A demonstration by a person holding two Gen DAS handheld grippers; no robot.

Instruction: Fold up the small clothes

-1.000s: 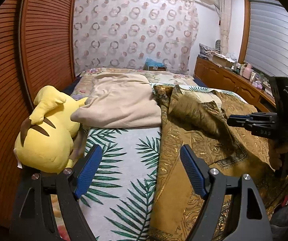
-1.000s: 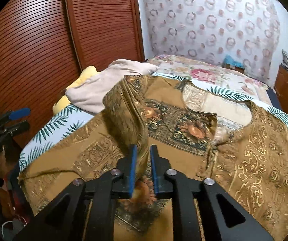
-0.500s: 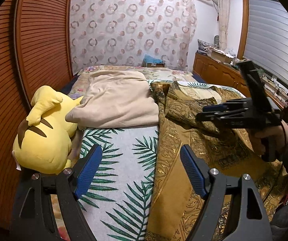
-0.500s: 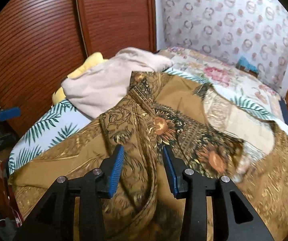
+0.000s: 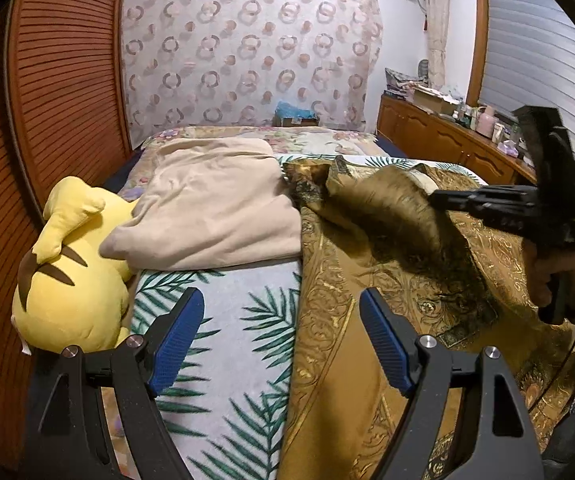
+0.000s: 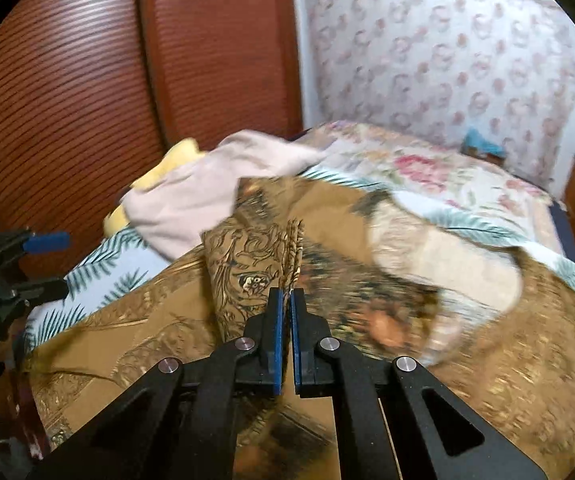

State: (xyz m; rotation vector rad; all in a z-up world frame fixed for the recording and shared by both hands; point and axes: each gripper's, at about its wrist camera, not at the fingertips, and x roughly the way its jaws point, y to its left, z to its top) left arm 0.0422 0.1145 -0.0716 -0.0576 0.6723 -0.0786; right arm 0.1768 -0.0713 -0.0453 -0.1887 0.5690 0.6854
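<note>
A brown and gold patterned garment (image 5: 367,312) lies spread over the right half of the bed and also fills the right wrist view (image 6: 147,344). My right gripper (image 6: 286,300) is shut on a raised fold of it (image 6: 293,248) and lifts that fold above the rest; the gripper also shows in the left wrist view (image 5: 439,196). My left gripper (image 5: 279,324) is open and empty above the bed's near edge, beside the garment's left hem; it shows at the left of the right wrist view (image 6: 43,262).
A folded beige cloth (image 5: 211,204) lies beyond the garment's left side. A yellow plush toy (image 5: 67,264) sits at the bed's left edge by the wooden slatted wall (image 5: 47,80). A wooden dresser (image 5: 447,140) with clutter stands at the right.
My right gripper was shut on the fold, opened half a second ago, and is now shut on a fold again, lifting it. The left gripper has stayed open and nearly still.
</note>
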